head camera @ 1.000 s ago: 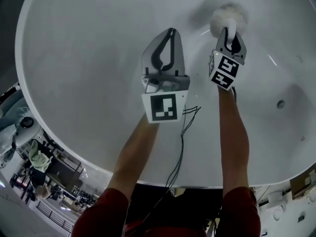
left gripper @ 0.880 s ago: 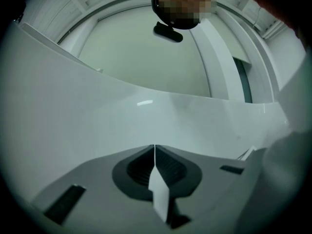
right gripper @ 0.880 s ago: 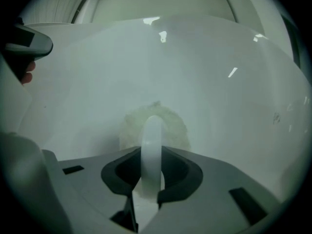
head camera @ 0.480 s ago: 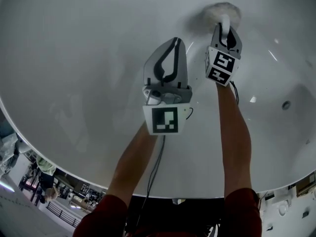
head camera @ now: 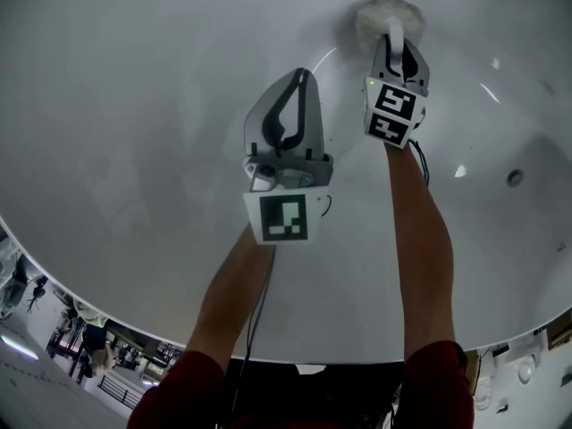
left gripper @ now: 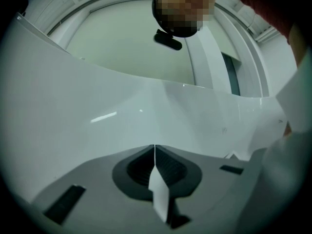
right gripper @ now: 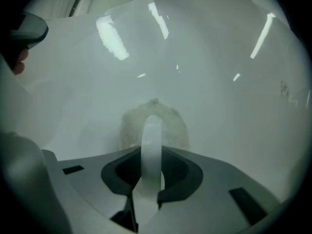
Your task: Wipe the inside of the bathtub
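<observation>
The white bathtub (head camera: 134,105) fills the head view. My right gripper (head camera: 394,36) is shut on the white loop handle (right gripper: 152,140) of a fluffy white scrubber pad (head camera: 386,12), which presses against the tub's inner wall at the top of the view. In the right gripper view the scrubber pad (right gripper: 129,126) shows as a fuzzy ring behind the handle, flat on the tub wall (right gripper: 219,82). My left gripper (head camera: 299,75) hangs a little left of it and lower, shut with nothing held. In the left gripper view its jaws (left gripper: 154,148) meet in a thin line, facing the tub wall (left gripper: 73,106).
A round metal fitting (head camera: 514,178) sits in the tub wall at the right. The tub rim (head camera: 98,307) curves along the bottom of the head view, with a room floor (head camera: 54,347) beyond it. A thin black cable (head camera: 258,304) hangs beside my left forearm.
The right gripper has slid the scrubber up and leftward along the tub wall. The left gripper has drifted slightly left alongside it. Both stay shut.
</observation>
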Demonstrator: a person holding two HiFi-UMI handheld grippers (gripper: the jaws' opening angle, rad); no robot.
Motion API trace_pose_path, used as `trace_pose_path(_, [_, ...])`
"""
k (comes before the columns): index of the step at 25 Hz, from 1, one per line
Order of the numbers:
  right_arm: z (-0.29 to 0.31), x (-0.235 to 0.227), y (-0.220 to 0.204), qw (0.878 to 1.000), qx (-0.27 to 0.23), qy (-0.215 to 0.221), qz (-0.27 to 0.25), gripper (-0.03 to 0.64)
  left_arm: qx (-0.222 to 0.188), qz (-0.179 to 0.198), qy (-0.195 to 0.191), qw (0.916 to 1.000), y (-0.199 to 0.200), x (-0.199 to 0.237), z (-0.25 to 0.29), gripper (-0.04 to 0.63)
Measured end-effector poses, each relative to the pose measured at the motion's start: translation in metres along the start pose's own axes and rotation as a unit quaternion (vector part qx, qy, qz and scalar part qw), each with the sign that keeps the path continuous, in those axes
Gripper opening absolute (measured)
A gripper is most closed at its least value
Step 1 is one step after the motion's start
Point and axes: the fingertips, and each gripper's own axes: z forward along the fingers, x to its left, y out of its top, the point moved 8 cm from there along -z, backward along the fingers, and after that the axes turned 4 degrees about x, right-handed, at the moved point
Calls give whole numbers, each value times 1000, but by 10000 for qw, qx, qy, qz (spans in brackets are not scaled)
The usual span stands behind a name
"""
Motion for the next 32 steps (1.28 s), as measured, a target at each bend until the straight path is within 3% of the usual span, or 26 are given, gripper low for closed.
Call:
trace_pose_path(3, [-29, -81, -13, 9995, -78, -71, -297, 92, -70, 27, -96, 9999, 11, -88, 4, 17])
trace_pose_path(4, [-30, -87, -15, 9994, -97, -79, -320, 92, -65, 13, -110, 9999, 10, -95, 5, 17])
trace_pose_path(8, [-2, -31, -3, 9992, -110, -96, -360, 92, -42, 56, -233, 9997, -4, -36, 12, 16])
trace_pose_path(13, [-28, -104, -23, 9992, -83, -298, -233, 92, -25, 167, -419, 9990, 5, -103, 18, 17])
trace_pose_path(19, [-41, -134, -32, 9987, -14, -508, -7, 92, -40, 206, -636, 9978, 14, -119, 21, 17])
trace_pose_path(32, [-92, -276, -97, 9934, 178, -1087, 331, 92, 91, 509, -1302, 9901, 1, -250, 17, 16])
